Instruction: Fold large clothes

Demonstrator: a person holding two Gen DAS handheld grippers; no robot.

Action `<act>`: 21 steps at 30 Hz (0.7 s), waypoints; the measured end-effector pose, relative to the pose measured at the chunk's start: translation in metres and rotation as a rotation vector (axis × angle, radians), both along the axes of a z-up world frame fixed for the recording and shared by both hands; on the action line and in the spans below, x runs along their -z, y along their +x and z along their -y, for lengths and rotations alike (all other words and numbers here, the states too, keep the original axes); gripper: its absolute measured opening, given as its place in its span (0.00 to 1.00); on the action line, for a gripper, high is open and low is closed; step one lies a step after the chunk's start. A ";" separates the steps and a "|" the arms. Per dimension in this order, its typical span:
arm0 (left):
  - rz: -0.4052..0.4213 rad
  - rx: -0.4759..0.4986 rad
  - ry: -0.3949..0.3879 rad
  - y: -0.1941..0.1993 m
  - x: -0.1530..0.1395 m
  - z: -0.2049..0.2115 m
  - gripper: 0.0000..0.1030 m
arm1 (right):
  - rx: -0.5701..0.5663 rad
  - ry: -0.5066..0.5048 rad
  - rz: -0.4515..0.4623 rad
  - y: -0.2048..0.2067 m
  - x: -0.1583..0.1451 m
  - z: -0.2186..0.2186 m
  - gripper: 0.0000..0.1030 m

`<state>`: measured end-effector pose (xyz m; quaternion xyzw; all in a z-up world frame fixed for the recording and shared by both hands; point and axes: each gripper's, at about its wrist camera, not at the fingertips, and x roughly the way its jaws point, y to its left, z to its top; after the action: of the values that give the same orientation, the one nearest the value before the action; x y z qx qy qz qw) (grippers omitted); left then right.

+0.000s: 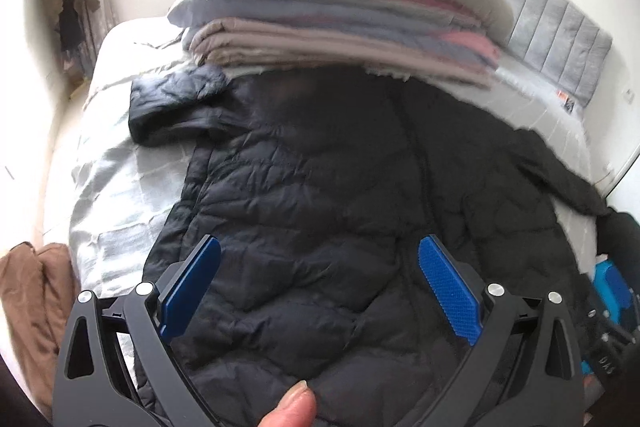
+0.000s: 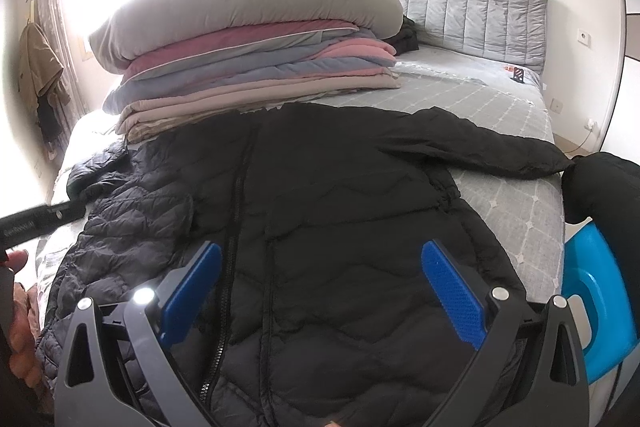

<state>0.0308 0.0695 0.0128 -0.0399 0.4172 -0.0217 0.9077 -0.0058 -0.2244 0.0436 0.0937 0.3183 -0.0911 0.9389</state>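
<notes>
A black quilted puffer jacket (image 1: pixel 328 187) (image 2: pixel 340 211) lies spread flat on the bed, its zipper (image 2: pixel 236 211) running up the front. One sleeve (image 2: pixel 480 143) stretches out to the right across the sheet; the other sleeve (image 1: pixel 172 107) lies bent at the upper left. My left gripper (image 1: pixel 320 247) hovers open above the jacket's lower part, nothing between its blue pads. My right gripper (image 2: pixel 322 251) also stands open over the jacket's lower front. A thumb (image 1: pixel 292 407) shows at the bottom of the left wrist view.
A tall stack of folded blankets and a pillow (image 2: pixel 256 67) sits on the bed just beyond the jacket's collar. The grey padded headboard (image 2: pixel 472 15) is at the far right. Grey checked sheet (image 2: pixel 520 211) shows right of the jacket. Brown fabric (image 1: pixel 36 303) hangs off the left bed edge.
</notes>
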 end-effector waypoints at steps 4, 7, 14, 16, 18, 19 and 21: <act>0.044 0.002 0.061 -0.005 -0.005 0.006 0.93 | 0.000 -0.002 -0.001 0.000 0.000 0.000 0.94; 0.072 0.003 0.088 -0.008 -0.009 0.009 0.93 | -0.001 -0.001 -0.001 0.000 0.000 0.000 0.94; 0.064 -0.013 0.114 -0.007 -0.008 0.010 0.93 | 0.000 -0.001 0.000 0.000 0.000 0.000 0.94; 0.066 -0.017 0.120 -0.008 -0.008 0.011 0.93 | 0.000 -0.002 -0.001 0.000 0.000 0.000 0.94; 0.063 -0.015 0.124 -0.008 -0.007 0.012 0.93 | -0.001 -0.002 -0.001 0.000 0.000 0.000 0.94; 0.062 -0.015 0.127 -0.008 -0.007 0.013 0.93 | -0.001 -0.002 -0.001 0.000 0.000 0.000 0.94; 0.061 -0.013 0.127 -0.008 -0.007 0.015 0.93 | 0.000 -0.002 -0.001 0.000 0.000 0.000 0.94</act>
<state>0.0227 0.0549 0.0199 0.0160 0.3898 0.0096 0.9207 -0.0062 -0.2244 0.0434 0.0927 0.3186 -0.0912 0.9389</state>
